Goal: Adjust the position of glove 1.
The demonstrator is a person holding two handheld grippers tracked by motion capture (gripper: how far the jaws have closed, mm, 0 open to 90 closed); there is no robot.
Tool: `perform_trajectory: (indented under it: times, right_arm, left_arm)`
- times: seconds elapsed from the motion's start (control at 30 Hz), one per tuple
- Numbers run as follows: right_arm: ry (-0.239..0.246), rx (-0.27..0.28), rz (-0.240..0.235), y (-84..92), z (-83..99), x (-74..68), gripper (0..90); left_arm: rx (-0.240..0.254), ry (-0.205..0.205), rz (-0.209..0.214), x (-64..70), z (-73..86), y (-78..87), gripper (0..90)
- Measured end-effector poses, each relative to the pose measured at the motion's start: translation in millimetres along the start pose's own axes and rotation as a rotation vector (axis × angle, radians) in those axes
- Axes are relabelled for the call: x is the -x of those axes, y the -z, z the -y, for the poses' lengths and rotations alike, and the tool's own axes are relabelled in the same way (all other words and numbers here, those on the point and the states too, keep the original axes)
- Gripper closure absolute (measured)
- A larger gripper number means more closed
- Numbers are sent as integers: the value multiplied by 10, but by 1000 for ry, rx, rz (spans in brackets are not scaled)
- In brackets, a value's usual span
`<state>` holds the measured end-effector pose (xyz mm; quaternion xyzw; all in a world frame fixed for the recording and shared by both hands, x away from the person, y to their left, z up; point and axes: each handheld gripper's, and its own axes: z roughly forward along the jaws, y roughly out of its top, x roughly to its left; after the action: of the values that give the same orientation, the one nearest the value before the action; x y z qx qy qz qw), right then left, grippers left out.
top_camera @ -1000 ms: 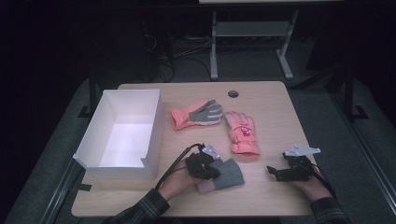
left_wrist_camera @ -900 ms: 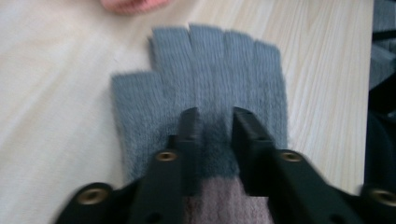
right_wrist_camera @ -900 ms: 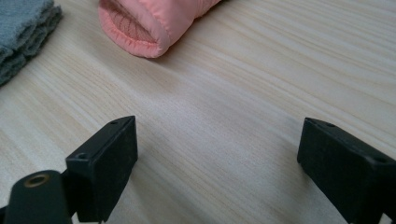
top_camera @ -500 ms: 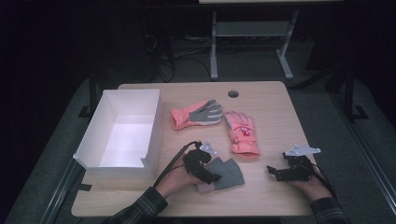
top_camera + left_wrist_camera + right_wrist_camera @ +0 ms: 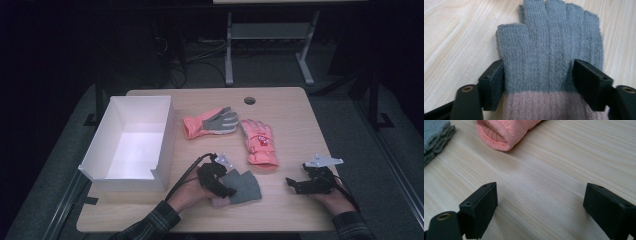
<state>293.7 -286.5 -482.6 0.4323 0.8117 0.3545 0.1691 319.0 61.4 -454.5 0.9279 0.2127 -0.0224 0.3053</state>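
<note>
A grey knitted fingerless glove (image 5: 246, 186) with a pink cuff lies flat near the table's front edge. My left gripper (image 5: 226, 186) rests over its cuff end. In the left gripper view the glove (image 5: 549, 50) lies between the two jaws of the left gripper (image 5: 539, 72). They have just been closing and stand at its edges without bunching it. My right gripper (image 5: 292, 184) lies open on bare wood at the front right; nothing is between its jaws in the right gripper view (image 5: 541, 188).
Two pink ski gloves lie mid-table, one palm up (image 5: 210, 122), one beside it (image 5: 260, 142) whose cuff (image 5: 504, 132) faces my right gripper. A white open box (image 5: 165, 145) stands at the left. A cable hole (image 5: 249, 100) is at the back.
The left hand has shifted slightly over the grey glove. The right hand, the pink gloves and the box have not moved.
</note>
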Motion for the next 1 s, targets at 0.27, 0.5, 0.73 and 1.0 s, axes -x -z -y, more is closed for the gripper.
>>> perform_trajectory:
  times: [0.27, 0.5, 0.73, 1.0]
  right_arm:
    - [0, 0, 0, 0, 0, 0, 114]
    - [0, 1, 2, -3, -2, 3, 114]
    - [1, 1, 2, -3, -3, 5, 115]
    - [0, 0, 2, -3, -4, 5, 114]
  left_arm:
    - [-29, 0, 48, 5, -29, 11, 531]
    - [-37, 7, 97, -21, -37, 10, 656]
    - [-18, 45, 158, -84, -42, 42, 690]
    - [6, 41, 146, -74, -82, 104, 690]
